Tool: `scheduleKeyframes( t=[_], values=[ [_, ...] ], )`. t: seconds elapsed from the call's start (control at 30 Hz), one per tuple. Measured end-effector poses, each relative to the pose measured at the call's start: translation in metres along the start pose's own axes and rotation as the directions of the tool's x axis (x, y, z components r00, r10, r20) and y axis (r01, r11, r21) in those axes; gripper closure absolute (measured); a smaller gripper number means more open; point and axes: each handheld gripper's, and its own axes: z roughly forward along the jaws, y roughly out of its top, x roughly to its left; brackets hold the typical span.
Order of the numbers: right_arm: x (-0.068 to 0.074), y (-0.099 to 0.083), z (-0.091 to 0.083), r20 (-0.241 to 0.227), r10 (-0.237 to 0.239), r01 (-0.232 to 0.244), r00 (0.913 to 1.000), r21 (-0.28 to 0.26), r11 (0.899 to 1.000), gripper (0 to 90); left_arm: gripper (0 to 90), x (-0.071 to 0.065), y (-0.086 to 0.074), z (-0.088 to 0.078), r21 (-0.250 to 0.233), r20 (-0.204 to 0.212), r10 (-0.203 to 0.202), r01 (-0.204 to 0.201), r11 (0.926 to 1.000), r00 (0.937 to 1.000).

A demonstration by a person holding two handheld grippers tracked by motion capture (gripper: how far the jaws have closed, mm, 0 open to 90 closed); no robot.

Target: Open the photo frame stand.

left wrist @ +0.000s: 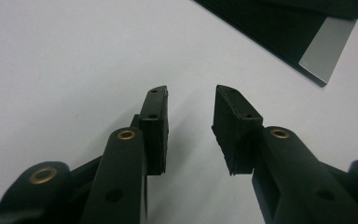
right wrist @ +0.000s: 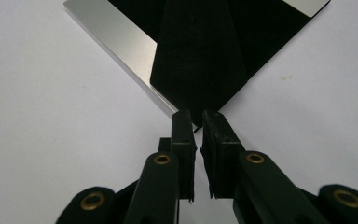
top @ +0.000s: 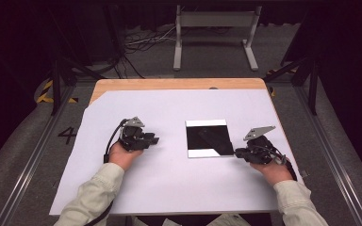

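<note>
The right gripper (right wrist: 198,126) has its two black jaws nearly together at the near corner of a flat square black panel with silvery edges (top: 209,138); whether they pinch it, I cannot tell. The left gripper (left wrist: 189,112), jaws apart on nothing, rests well left of the panel. Both sit on a white sheet (top: 169,188) covering a wooden table (top: 169,84).

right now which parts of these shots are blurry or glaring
High view: even light on the white sheet, dark surroundings; the black panel looks glossy. Left gripper view: left tongs fairly sharp, the panel soft. Right gripper view: the silver border shines brightly; right tongs near bodies blur.
</note>
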Motion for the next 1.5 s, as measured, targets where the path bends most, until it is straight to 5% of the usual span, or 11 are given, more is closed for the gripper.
scheduleKeyframes(
  t=[0.97,1.5],
  values=[
    [-0.004,0.008,0.017,0.0,-0.024,0.023,0.9997,0.162,0.987,87.0,65.3,0.0,0.0,0.001,0.002,0.009,0.0,0.0,1.0,1.0],
    [-0.003,0.01,0.003,0.003,-0.029,0.029,0.9996,0.082,0.996,89.8,65.8,-0.003,0.001,0.003,0.01,0.014,0.026,-0.026,0.9996,0.9996]
  ],
)
